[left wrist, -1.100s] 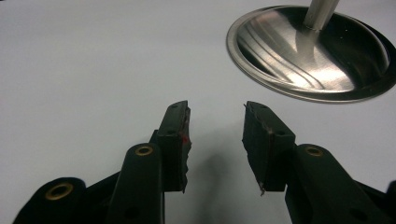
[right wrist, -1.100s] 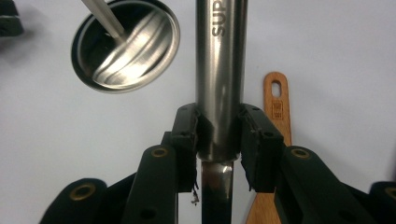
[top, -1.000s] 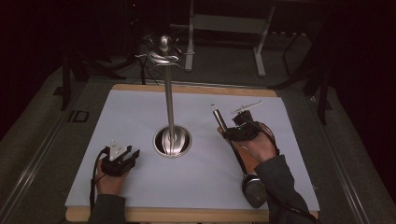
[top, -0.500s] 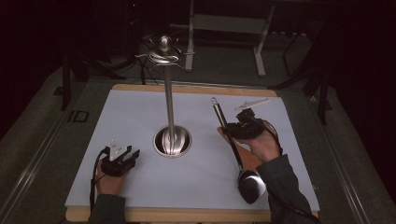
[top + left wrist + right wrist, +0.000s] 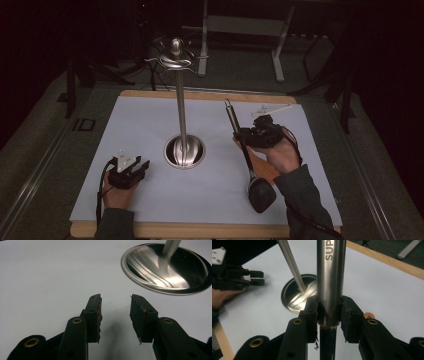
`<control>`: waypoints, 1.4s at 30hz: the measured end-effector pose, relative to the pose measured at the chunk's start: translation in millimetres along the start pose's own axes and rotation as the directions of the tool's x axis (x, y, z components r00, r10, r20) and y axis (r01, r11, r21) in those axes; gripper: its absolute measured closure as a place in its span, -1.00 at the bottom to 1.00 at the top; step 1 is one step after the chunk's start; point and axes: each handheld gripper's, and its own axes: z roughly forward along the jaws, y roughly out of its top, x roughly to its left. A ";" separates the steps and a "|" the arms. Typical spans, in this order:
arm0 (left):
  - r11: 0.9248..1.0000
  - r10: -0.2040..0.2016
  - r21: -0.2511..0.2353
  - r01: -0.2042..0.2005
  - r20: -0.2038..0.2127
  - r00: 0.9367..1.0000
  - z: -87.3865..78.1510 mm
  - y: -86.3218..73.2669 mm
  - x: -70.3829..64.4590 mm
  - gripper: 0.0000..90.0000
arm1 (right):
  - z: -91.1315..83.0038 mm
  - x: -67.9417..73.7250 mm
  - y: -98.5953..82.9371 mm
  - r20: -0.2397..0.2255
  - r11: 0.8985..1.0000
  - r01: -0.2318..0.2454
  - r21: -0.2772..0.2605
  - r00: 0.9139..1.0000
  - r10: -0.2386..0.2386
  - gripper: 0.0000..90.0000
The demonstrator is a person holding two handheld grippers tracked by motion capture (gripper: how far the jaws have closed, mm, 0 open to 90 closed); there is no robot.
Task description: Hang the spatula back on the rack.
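A steel stand rises from a round dish base (image 5: 185, 151) on the white sheet, its pole (image 5: 181, 110) ending in hooks (image 5: 175, 57). My right gripper (image 5: 243, 136) is right of the stand and shut on the steel handle (image 5: 329, 277) of a long utensil. The utensil hangs tilted, with its black head (image 5: 261, 194) low near the front edge and its handle tip up toward the back. My left gripper (image 5: 139, 166) rests at the front left, open with nothing between its jaws (image 5: 115, 302). The dish base (image 5: 160, 270) lies just beyond it.
The white sheet (image 5: 145, 120) covers a wooden board whose edge (image 5: 200, 94) shows at the back. A flat brown shape (image 5: 264, 167) lies on the sheet under the utensil. Metal frame legs (image 5: 277, 55) stand on the dark floor behind.
My right gripper has lifted and tipped the utensil. Its handle tip has risen and its black head has moved slightly left and back. The left gripper has stayed put.
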 end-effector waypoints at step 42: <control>1.000 -0.002 -0.001 0.002 0.002 1.000 -0.2 0.0 0.2 0.36 | -6.5 40.8 22.7 -0.099 0.957 0.182 -0.228 0.973 -0.208 0.54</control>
